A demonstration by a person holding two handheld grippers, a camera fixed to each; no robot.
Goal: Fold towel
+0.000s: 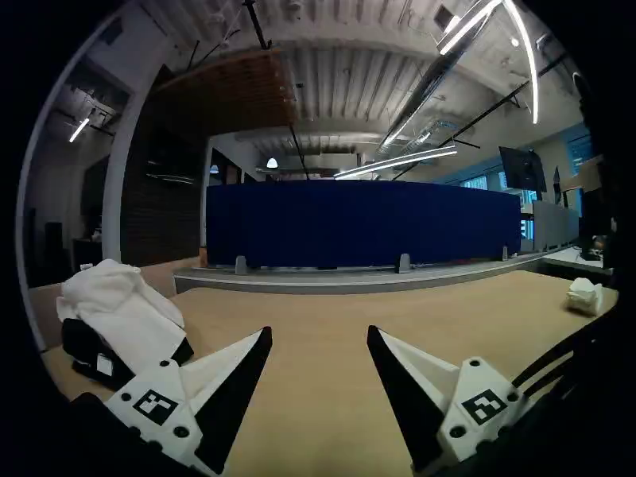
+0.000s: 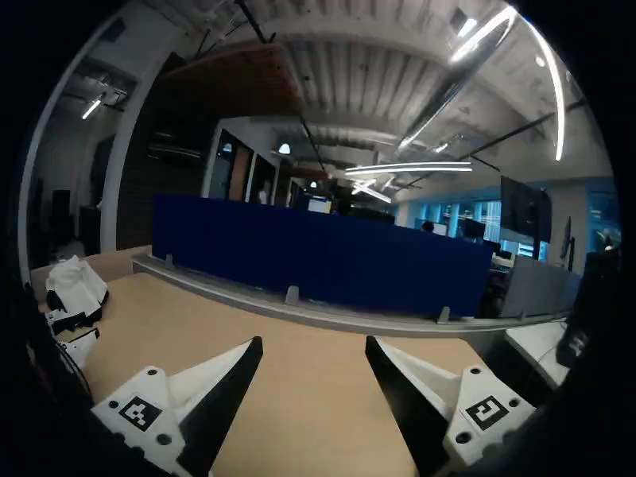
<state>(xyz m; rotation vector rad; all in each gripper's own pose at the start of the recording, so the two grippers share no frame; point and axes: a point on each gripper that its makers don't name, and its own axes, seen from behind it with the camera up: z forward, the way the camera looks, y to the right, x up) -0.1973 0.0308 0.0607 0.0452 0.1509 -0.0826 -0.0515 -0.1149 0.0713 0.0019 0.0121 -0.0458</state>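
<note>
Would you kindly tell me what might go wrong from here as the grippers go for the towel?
1. The towel lies crumpled over a black object near the table edge; pulling it may drag that object off.
2. No clear corner shows in the heap, so a pinch may catch several layers.
3. The left gripper and right gripper stand open, well aside from it; a sideways reach may miss.
</note>
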